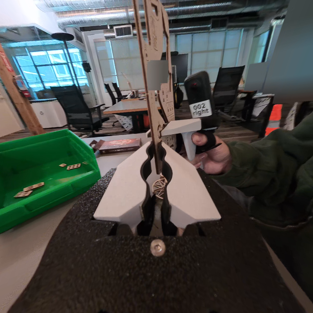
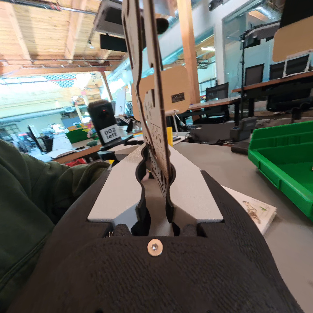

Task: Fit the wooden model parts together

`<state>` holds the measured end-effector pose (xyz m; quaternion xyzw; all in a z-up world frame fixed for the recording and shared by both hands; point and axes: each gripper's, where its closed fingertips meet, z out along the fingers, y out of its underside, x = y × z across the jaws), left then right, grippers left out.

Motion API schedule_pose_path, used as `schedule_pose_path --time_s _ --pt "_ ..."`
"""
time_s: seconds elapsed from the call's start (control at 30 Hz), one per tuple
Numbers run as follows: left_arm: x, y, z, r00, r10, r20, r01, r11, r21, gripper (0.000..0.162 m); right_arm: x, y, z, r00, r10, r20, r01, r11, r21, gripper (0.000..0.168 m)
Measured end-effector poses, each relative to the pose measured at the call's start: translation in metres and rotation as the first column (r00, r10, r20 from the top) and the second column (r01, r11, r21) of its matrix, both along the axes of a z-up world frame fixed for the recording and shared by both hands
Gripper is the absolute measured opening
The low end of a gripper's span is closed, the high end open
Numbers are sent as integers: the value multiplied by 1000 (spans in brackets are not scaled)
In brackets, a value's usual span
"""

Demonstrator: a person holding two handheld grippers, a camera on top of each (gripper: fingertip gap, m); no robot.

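Nearest, the left hand-held gripper (image 1: 156,147) pinches the lower edge of a thin laser-cut wooden sheet (image 1: 153,71), which stands upright between its 2 narrowly set fingers. A small spoked wooden wheel (image 1: 160,185) sits lower in the gap; what holds it cannot be told. The right hand-held gripper (image 2: 156,162) is clamped on the same wooden sheet (image 2: 145,55) from the opposite side, both held above the grey counter (image 1: 25,245). A hand (image 1: 213,155) in a green sleeve (image 1: 271,160) grips the right handle. Left of the sheet, a green bin (image 1: 79,142) on the counter holds several small wooden pieces (image 1: 29,188). Beyond it lies a dark box (image 1: 119,145). Office chairs (image 1: 76,108) stand farther back.
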<state>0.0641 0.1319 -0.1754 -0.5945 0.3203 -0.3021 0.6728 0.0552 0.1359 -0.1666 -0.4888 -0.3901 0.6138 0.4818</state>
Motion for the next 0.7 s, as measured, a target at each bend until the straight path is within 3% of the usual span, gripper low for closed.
schedule_pose_path --time_s 0.2,0.4,0.5,0.57,0.7 --pt "4 -5 1 984 -122 132 134 988 -82 0 12 -1 1 982 176 -71 -182 978 -101 17" --pt "-7 -4 11 946 -169 276 207 972 -115 0 34 10 14 978 166 -123 -175 982 -70 17" --pt "-7 -4 10 939 -184 290 227 966 -122 0 35 11 12 982 164 -94 -170 983 -62 2" --pt "-8 -3 11 936 -176 306 222 967 -122 1 35 9 14 982 164 -97 -170 984 -59 0" --pt "-10 -8 20 922 -198 333 233 970 -68 20 32 6 16 983 157 -100 -163 985 -61 0"
